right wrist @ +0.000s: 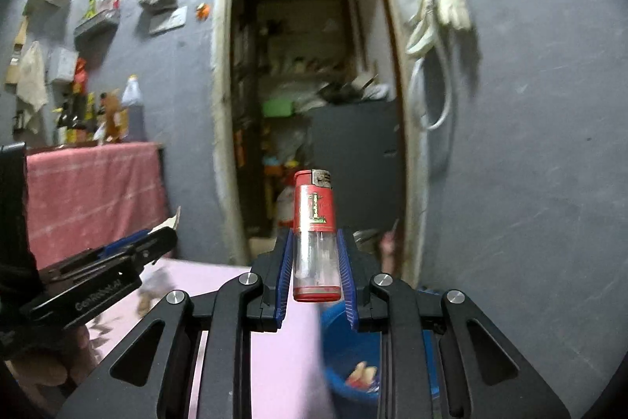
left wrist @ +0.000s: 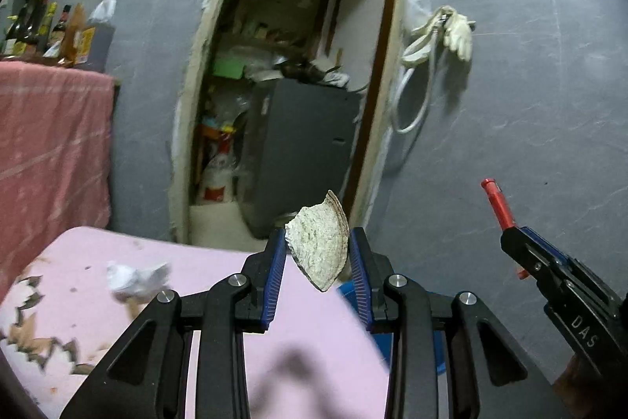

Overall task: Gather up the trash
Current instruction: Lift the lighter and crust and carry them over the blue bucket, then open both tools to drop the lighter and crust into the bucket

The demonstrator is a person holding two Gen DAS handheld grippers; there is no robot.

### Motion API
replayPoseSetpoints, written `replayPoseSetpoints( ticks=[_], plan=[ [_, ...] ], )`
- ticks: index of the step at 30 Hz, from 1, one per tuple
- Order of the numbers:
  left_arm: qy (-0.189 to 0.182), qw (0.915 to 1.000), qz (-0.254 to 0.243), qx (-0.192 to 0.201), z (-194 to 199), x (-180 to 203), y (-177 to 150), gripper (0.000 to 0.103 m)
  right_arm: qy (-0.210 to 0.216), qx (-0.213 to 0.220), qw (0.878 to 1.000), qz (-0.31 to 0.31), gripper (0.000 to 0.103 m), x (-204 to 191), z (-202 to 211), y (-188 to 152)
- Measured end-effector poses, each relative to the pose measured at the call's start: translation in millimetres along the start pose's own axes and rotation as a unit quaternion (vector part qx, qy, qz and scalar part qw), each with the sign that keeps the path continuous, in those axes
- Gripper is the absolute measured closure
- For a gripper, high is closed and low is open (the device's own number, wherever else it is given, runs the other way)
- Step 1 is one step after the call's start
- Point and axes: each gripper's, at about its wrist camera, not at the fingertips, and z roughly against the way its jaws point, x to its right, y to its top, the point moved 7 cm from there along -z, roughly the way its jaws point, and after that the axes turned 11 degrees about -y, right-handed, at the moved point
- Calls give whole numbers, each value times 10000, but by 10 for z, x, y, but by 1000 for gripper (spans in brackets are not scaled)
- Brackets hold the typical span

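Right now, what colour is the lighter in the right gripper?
The lighter is red, with a clear lower body; right wrist view shows it best.

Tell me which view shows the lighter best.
The right wrist view: the red lighter stands upright in the right gripper, label and clear base visible. The left wrist view shows it only edge-on, far right.

- Pink tabletop [left wrist: 274,360] — its covering torn in jagged patches at the near left corner.
- Crumpled white paper [left wrist: 135,279] lies on it, beside scattered brown scraps [left wrist: 35,340].
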Motion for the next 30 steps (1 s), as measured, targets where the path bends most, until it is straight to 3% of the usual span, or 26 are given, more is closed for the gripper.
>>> replayPoseSetpoints(
  ticks=[7,12,15,18,22,30],
  plan=[
    [-310,9993,-197,-41,-460,362,13,75,-486,140,9985,-208,82,488,-193,-74],
    [-438,9975,-208,-509,-870,464,-160,75,-652,-133,9968,-442,82,823,-403,-271],
    [-457,9940,-107,-984,-1151,464,-318,75,-666,-421,9954,-552,82,955,-542,-433],
    [-447,9886,59,-1437,-1363,473,-514,75,-625,-702,9933,-665,82,1041,-671,-597],
    [-449,9737,487,-2180,-1660,394,-801,75,-489,-1212,9885,-764,82,1089,-879,-829],
    [-375,9583,726,-2739,-1911,287,-1090,75,-405,-1837,9785,-844,82,1147,-1129,-1101]
  ],
)
